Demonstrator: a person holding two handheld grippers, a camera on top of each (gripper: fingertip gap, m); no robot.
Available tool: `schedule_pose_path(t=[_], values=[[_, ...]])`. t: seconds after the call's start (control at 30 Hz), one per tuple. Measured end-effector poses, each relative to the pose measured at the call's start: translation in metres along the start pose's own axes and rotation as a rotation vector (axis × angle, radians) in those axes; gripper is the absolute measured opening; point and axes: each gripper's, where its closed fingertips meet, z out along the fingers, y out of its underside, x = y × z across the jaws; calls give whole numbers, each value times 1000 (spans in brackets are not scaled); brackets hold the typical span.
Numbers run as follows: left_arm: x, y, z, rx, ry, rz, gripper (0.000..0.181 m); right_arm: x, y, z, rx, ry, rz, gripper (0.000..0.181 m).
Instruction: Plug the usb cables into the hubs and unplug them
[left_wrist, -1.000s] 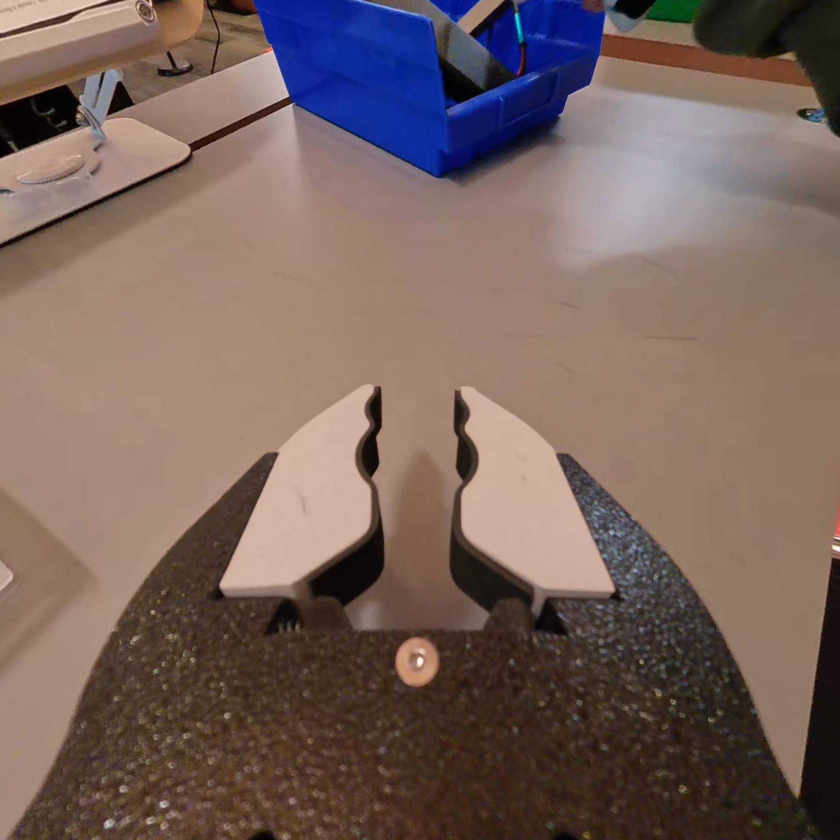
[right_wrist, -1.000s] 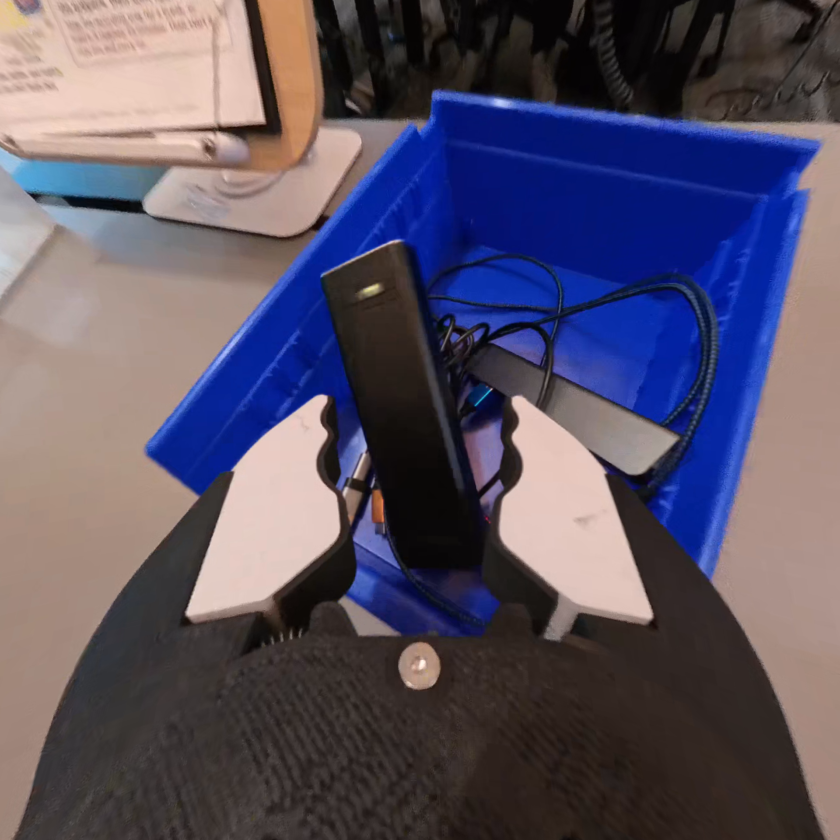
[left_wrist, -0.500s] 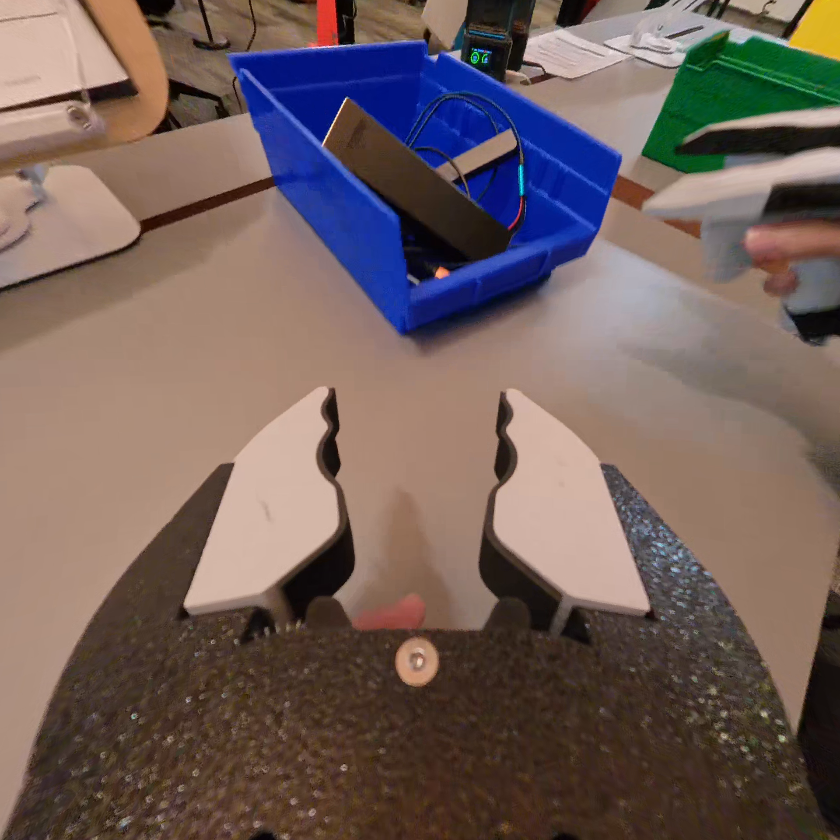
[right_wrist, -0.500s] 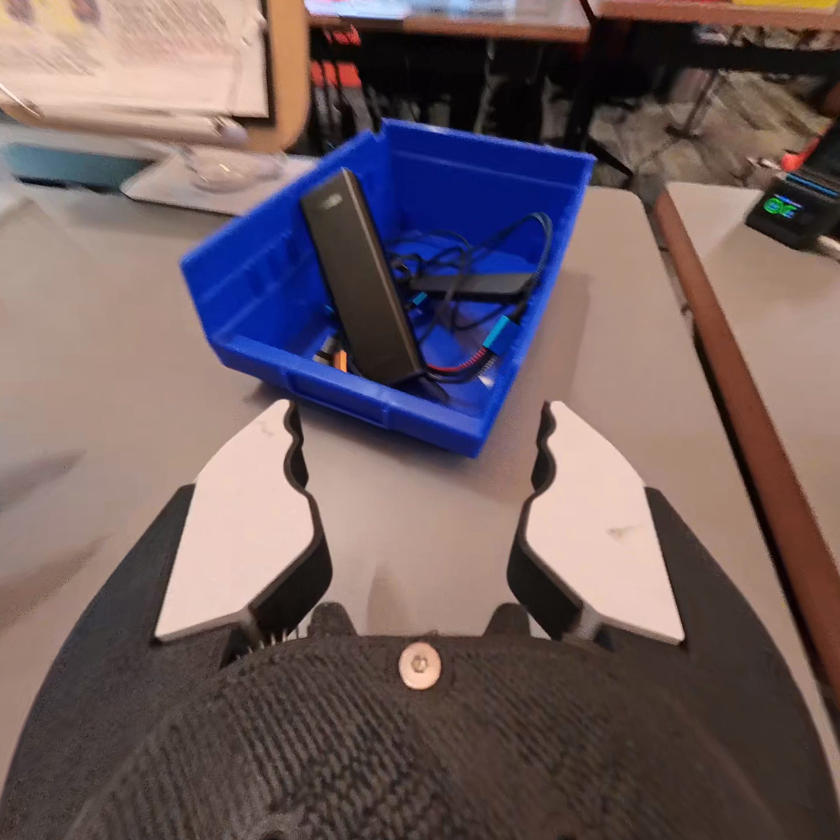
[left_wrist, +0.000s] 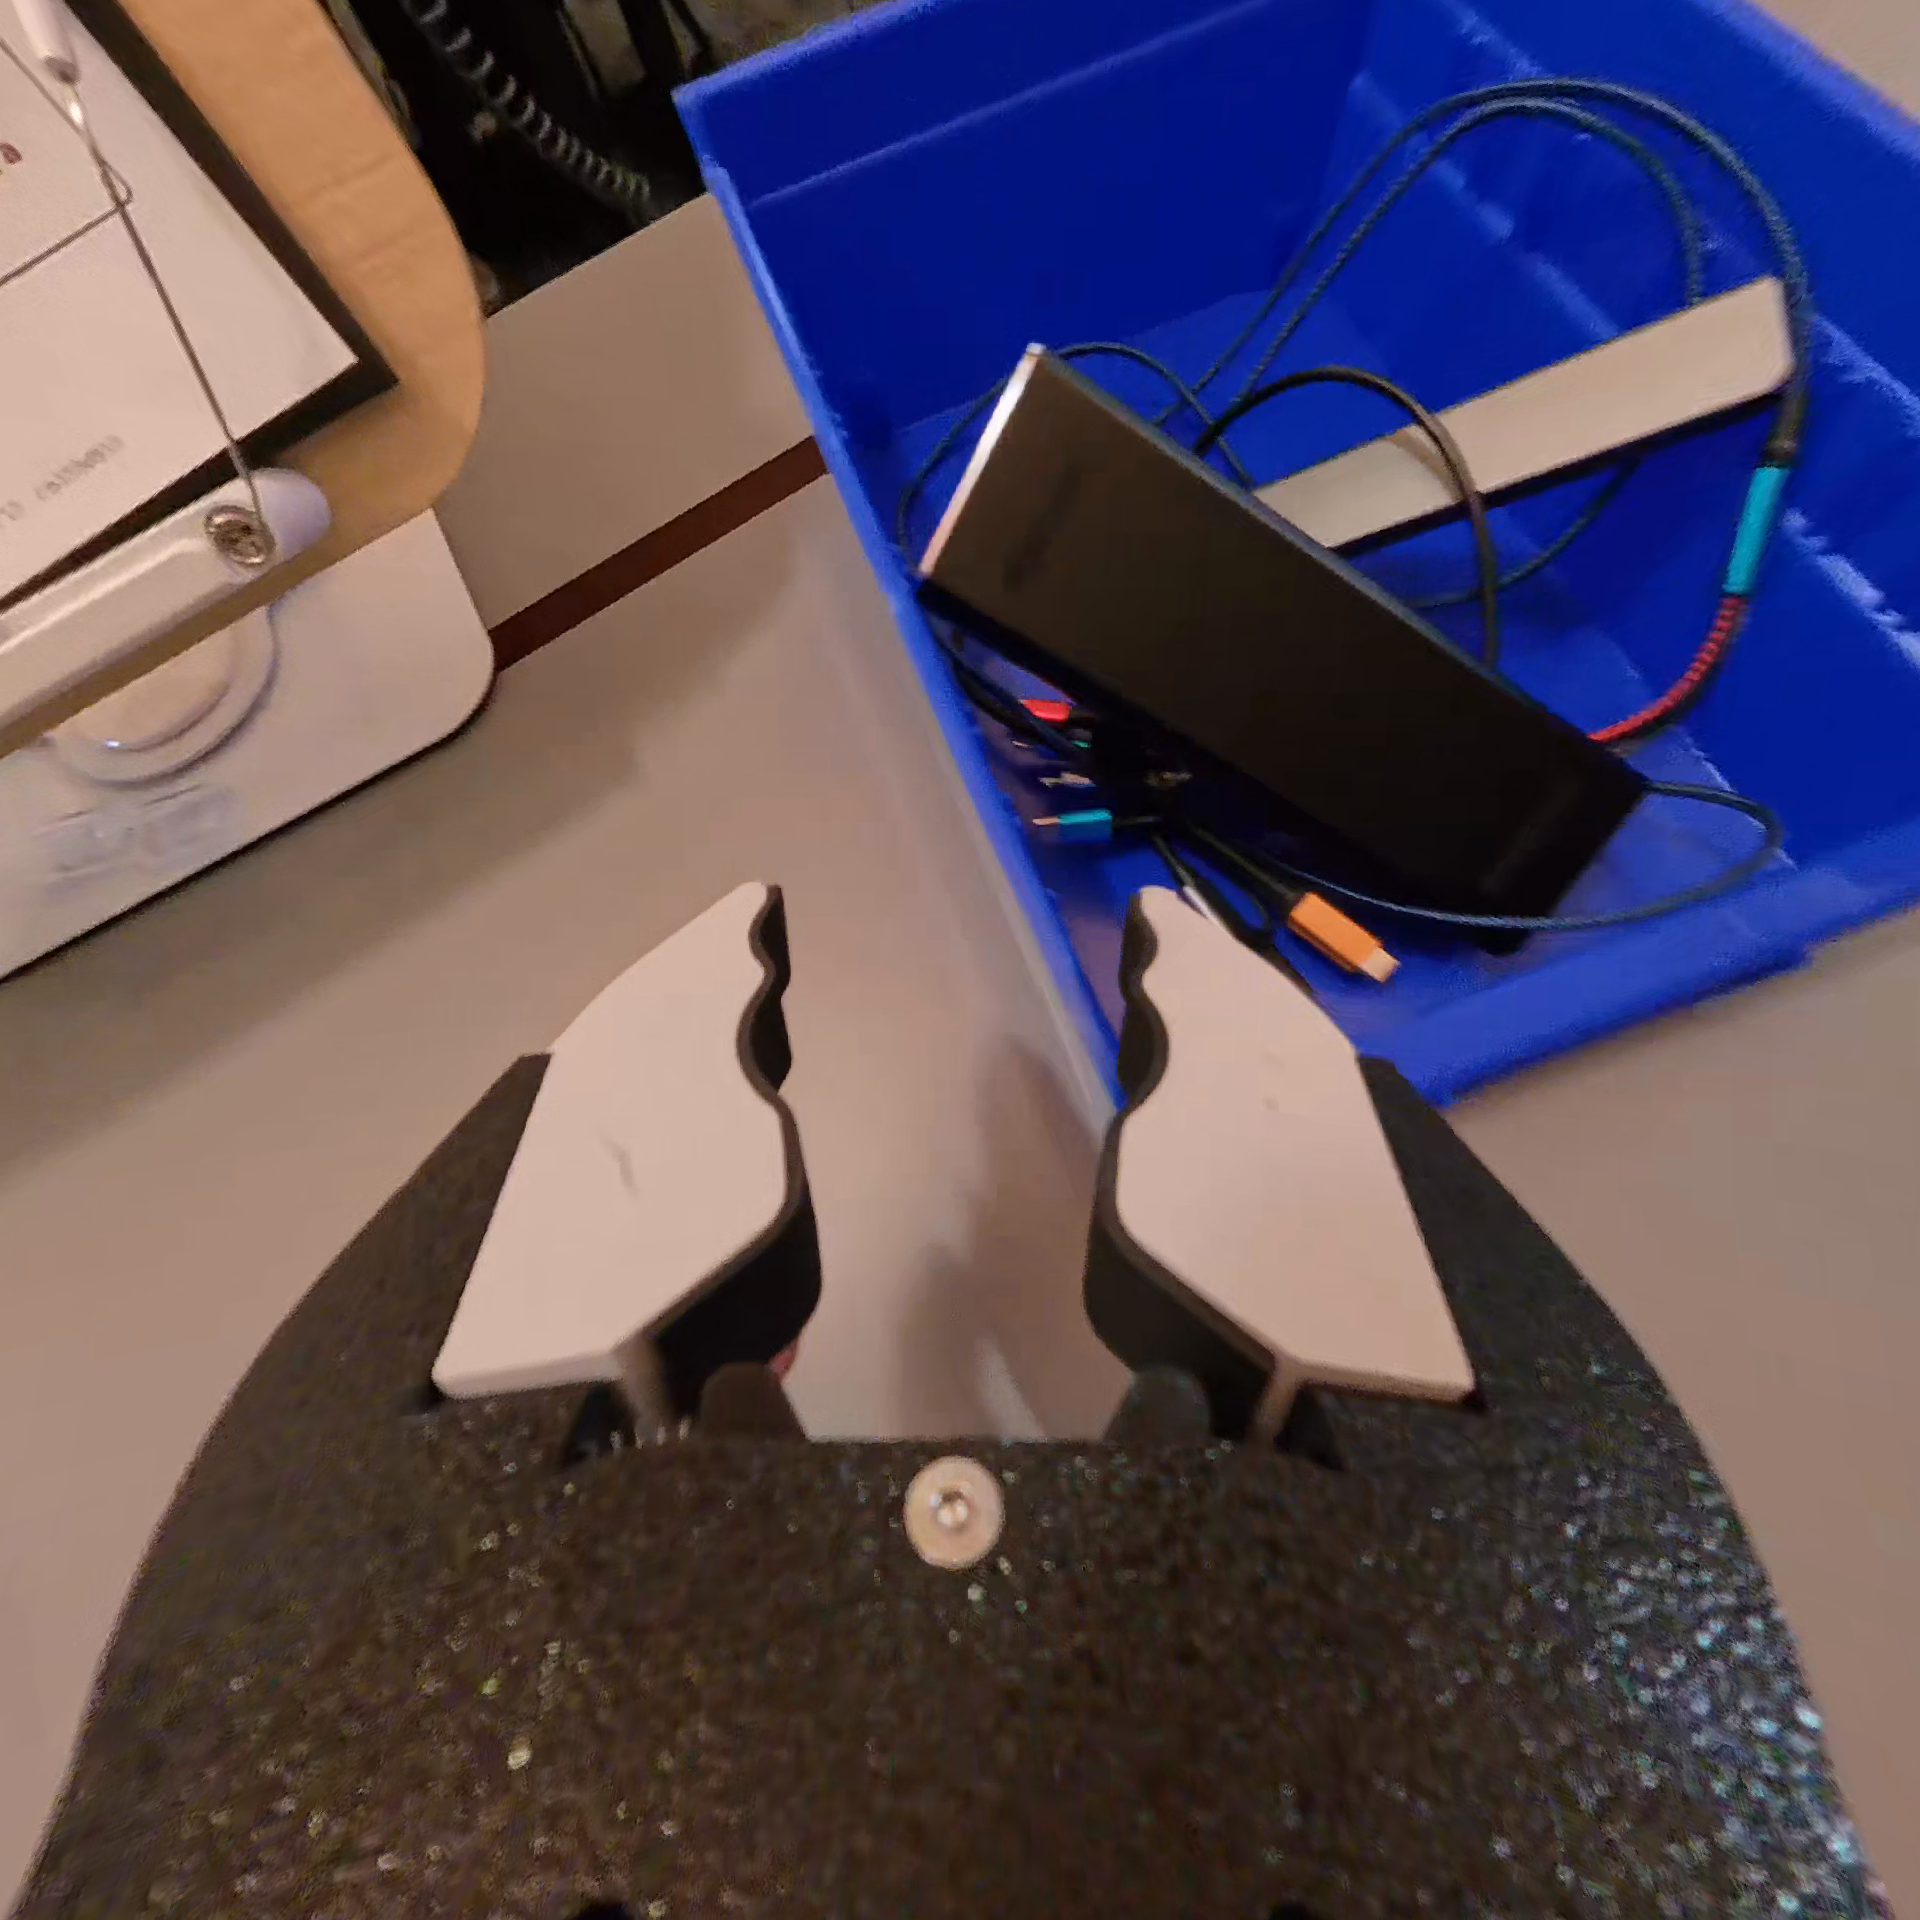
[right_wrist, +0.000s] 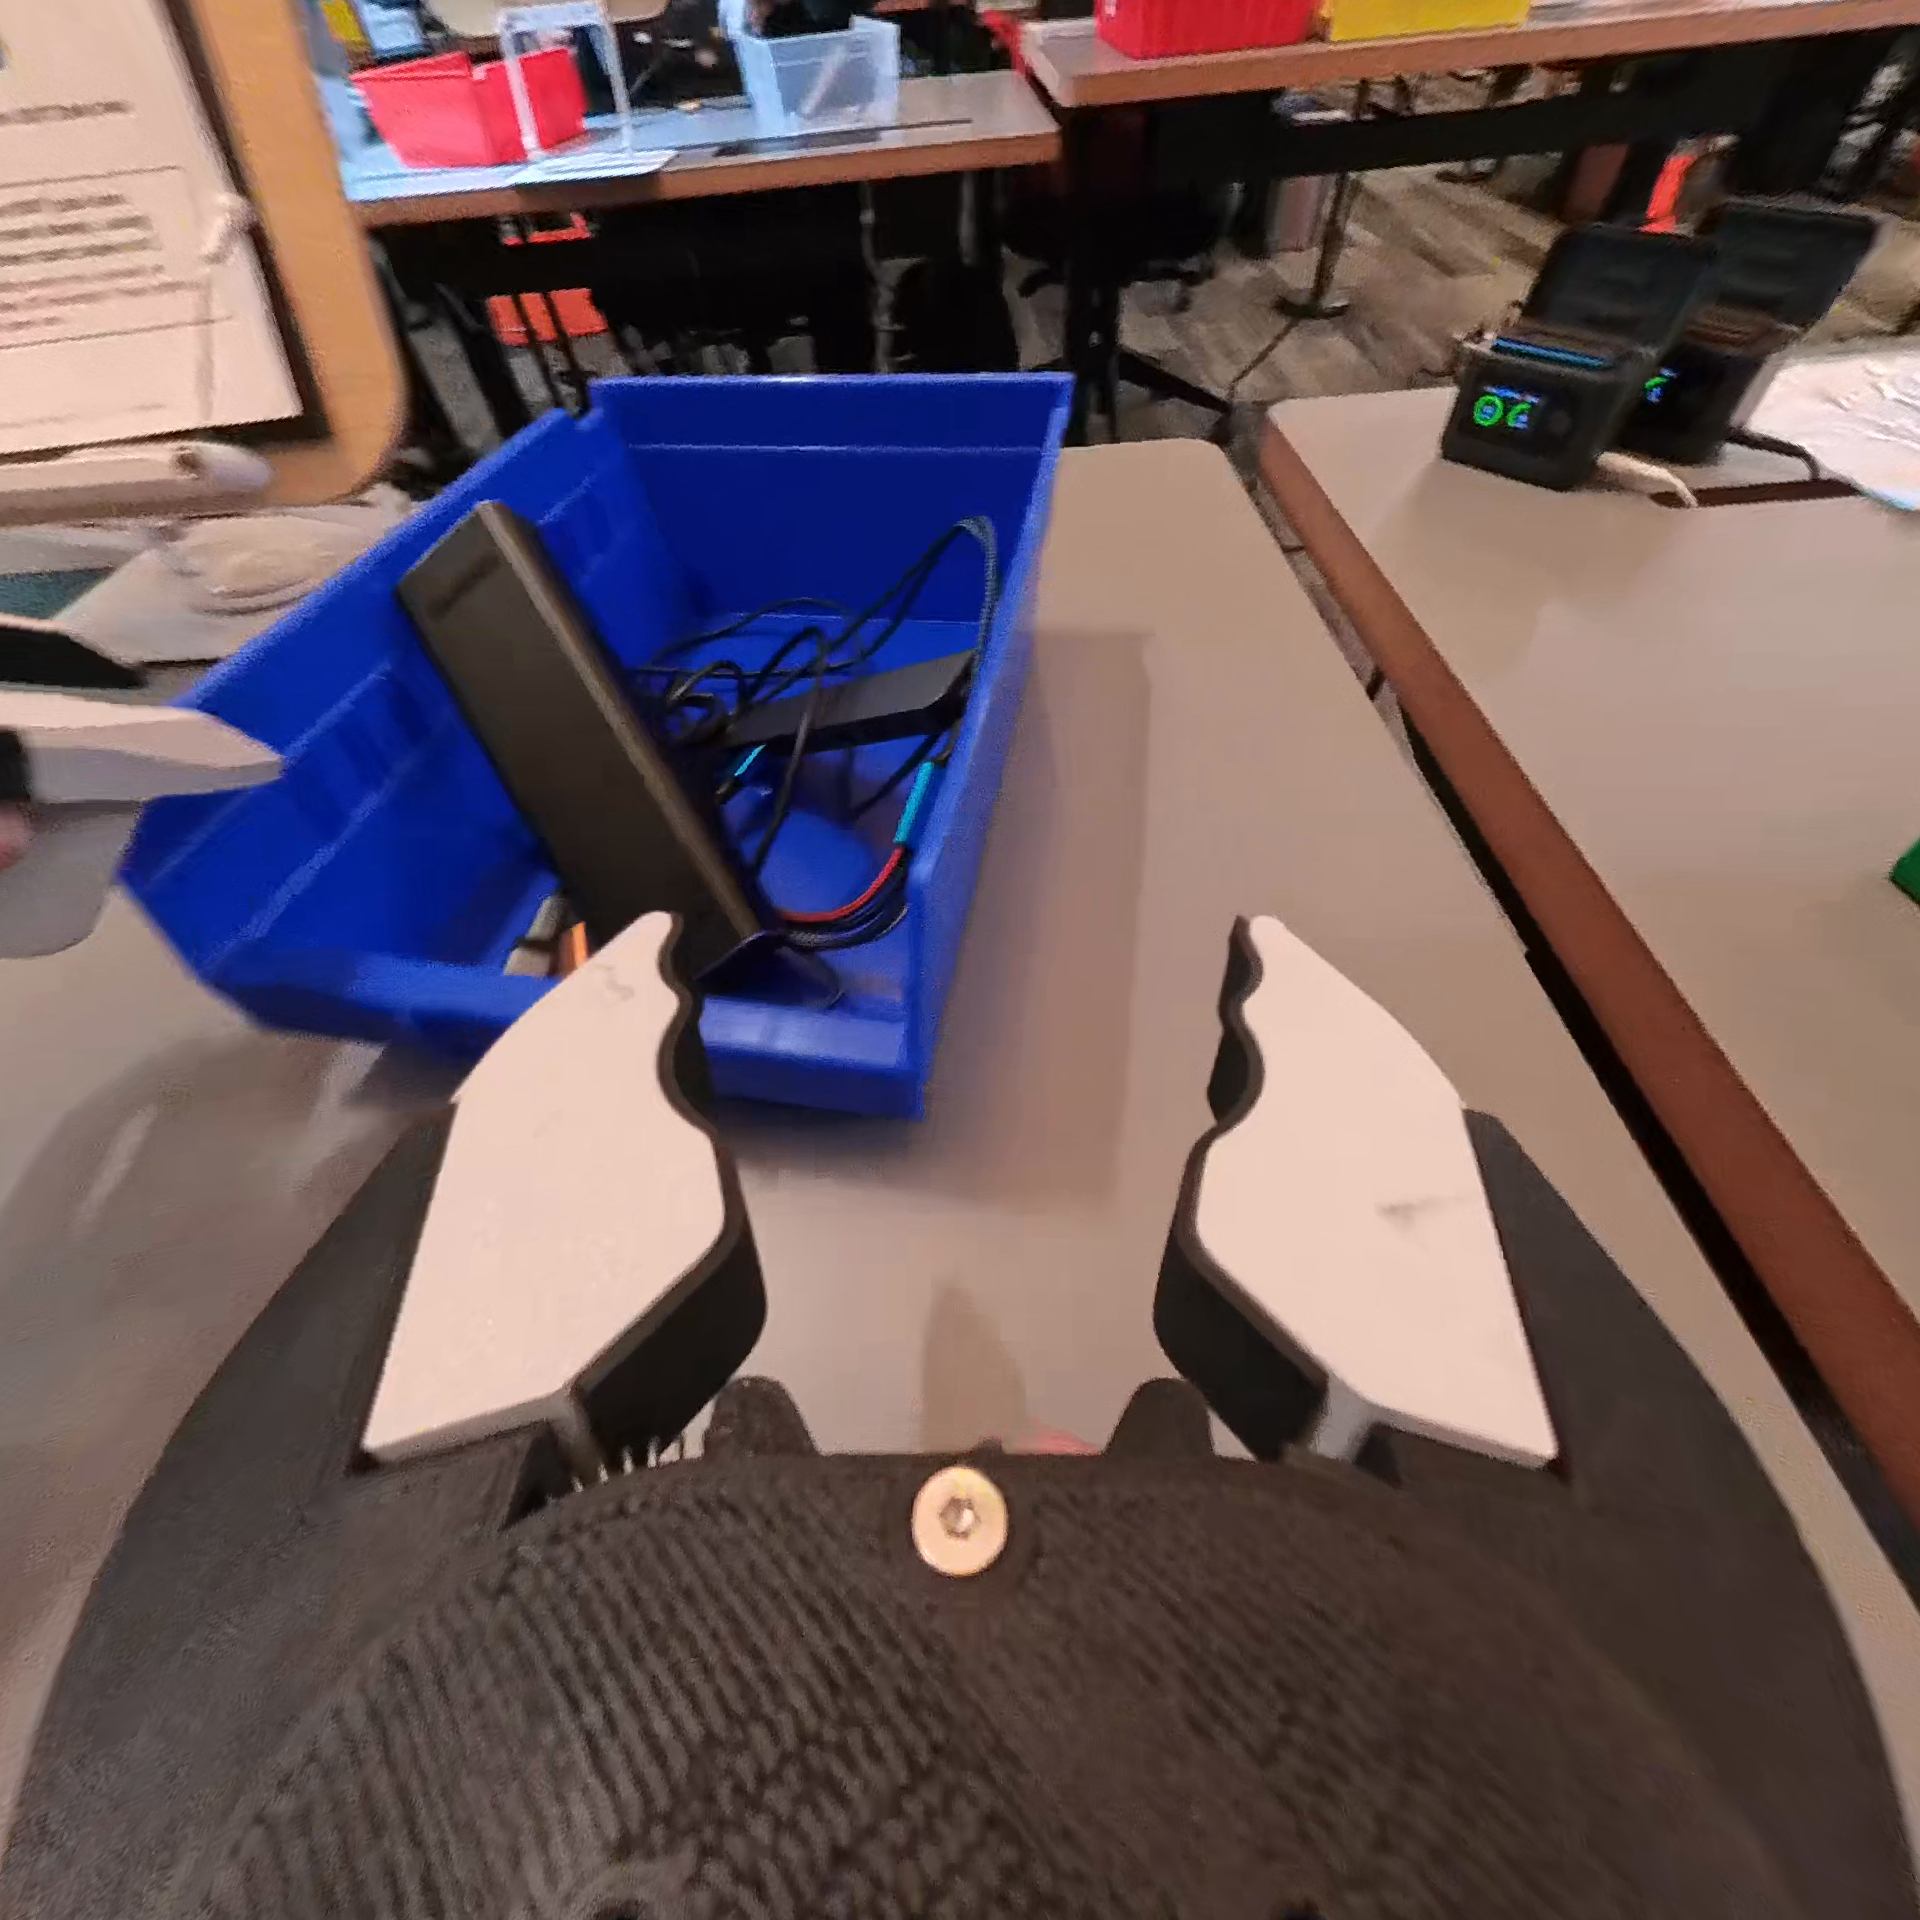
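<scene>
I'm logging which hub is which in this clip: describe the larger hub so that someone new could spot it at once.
Find the blue bin on the grey table. Inside, above a tangle of cables, a long black slab-shaped hub leans tilted, upper end on the bin's wall. The other hub is a slimmer grey bar lying farther back.

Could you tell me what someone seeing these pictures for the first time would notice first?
The bright blue bin on the grey table stands out, just ahead of both open, empty tools. Inside it a long black hub leans tilted over a tangle of dark cables, with an orange plug near the front. The left tool hangs over the bin's near corner; the right tool is over the table.
</scene>
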Motion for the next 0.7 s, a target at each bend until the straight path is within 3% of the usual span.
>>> schedule_pose_path(t=[0.1, 0.17, 0.27, 0.37, 0.53, 0.7], values=[[-3, 1, 15, -76, 27, -55, 62, -6, 1, 38, -72, -38, 20, 90], [7, 5, 23, -131, 88, -106, 50, -2, 11, 62, -170, -14, -19, 80], [18, 5, 29, -116, 147, -130, 16, -10, 18, 79, -235, -96, -12, 23], [15, 0, 35, -42, 94, -145, 10, -8, 14, 85, -216, -57, -14, 16], [11, 0, 27, 33, 34, -118, 6, -13, 6, 71, -155, -13, -83, 10], [2, -10, -32, 181, -30, -82, 5, -38, -26, 23, -7, 36, -117, 8]])
